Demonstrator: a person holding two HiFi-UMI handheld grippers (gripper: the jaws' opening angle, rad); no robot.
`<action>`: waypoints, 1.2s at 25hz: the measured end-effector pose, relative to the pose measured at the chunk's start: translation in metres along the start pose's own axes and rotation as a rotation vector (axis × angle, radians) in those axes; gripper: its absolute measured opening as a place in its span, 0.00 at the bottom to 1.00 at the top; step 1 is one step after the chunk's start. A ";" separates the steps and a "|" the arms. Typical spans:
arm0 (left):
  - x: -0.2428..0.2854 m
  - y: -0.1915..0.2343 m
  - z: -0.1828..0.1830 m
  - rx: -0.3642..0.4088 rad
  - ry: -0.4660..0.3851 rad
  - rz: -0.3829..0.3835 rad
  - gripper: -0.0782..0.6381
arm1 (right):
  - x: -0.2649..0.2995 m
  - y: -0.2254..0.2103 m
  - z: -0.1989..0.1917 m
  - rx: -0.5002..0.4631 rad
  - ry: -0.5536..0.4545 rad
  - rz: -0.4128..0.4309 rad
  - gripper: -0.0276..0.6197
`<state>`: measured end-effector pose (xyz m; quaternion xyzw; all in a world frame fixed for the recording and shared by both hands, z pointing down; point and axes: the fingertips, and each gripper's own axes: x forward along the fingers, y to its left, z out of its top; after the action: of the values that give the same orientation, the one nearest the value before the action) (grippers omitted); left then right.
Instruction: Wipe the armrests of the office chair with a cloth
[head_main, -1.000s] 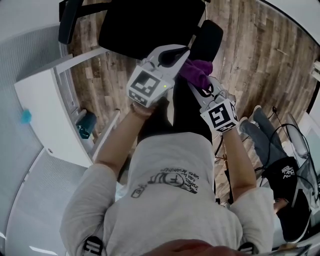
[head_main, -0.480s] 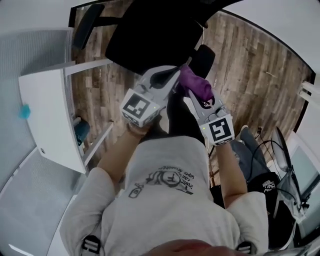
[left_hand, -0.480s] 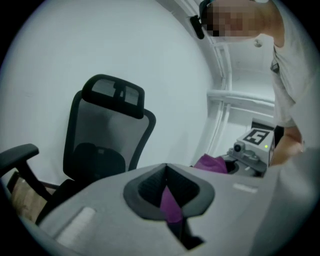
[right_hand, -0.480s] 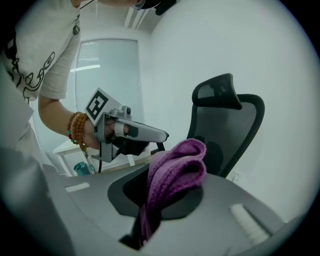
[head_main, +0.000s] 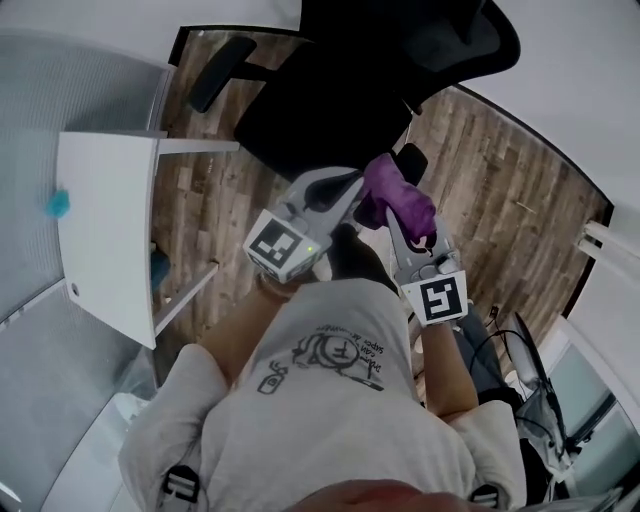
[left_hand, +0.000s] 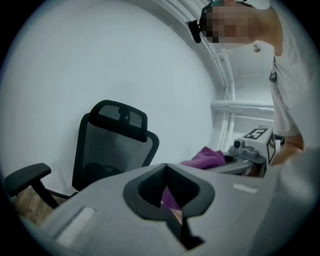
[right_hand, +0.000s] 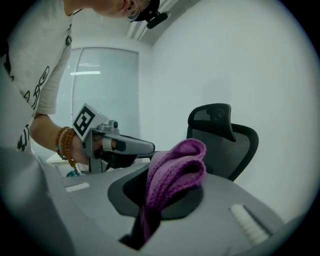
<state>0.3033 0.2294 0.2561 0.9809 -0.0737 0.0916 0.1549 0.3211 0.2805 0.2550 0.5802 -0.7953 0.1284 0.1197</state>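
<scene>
Near the black mesh office chair (head_main: 330, 110), the right gripper (head_main: 392, 215) pinches a bunched purple knitted cloth (right_hand: 175, 170). The left gripper (head_main: 345, 195) is closed and empty. Rubbing the black padded armrest (head_main: 410, 160) could drag the thinly held cloth free.

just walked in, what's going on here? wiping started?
A person stands over a black office chair with a gripper in each hand. The right gripper is shut on a bunched purple cloth, held up in the air close to the nearer armrest; the cloth does not look pressed onto it. The left gripper is shut and empty, right beside the cloth. The far armrest is untouched. Wiping does not appear under way.
</scene>
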 end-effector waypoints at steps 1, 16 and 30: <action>-0.014 0.000 0.002 0.008 -0.007 -0.001 0.11 | 0.003 0.012 0.002 -0.001 0.004 -0.008 0.08; -0.080 0.027 0.013 0.037 -0.056 0.170 0.11 | 0.042 0.071 0.040 -0.064 -0.058 0.170 0.08; -0.192 0.085 0.014 -0.027 -0.154 0.467 0.11 | 0.117 0.169 0.072 -0.207 -0.069 0.484 0.08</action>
<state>0.1041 0.1676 0.2282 0.9392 -0.3112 0.0488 0.1366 0.1222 0.2010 0.2159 0.3616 -0.9235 0.0514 0.1170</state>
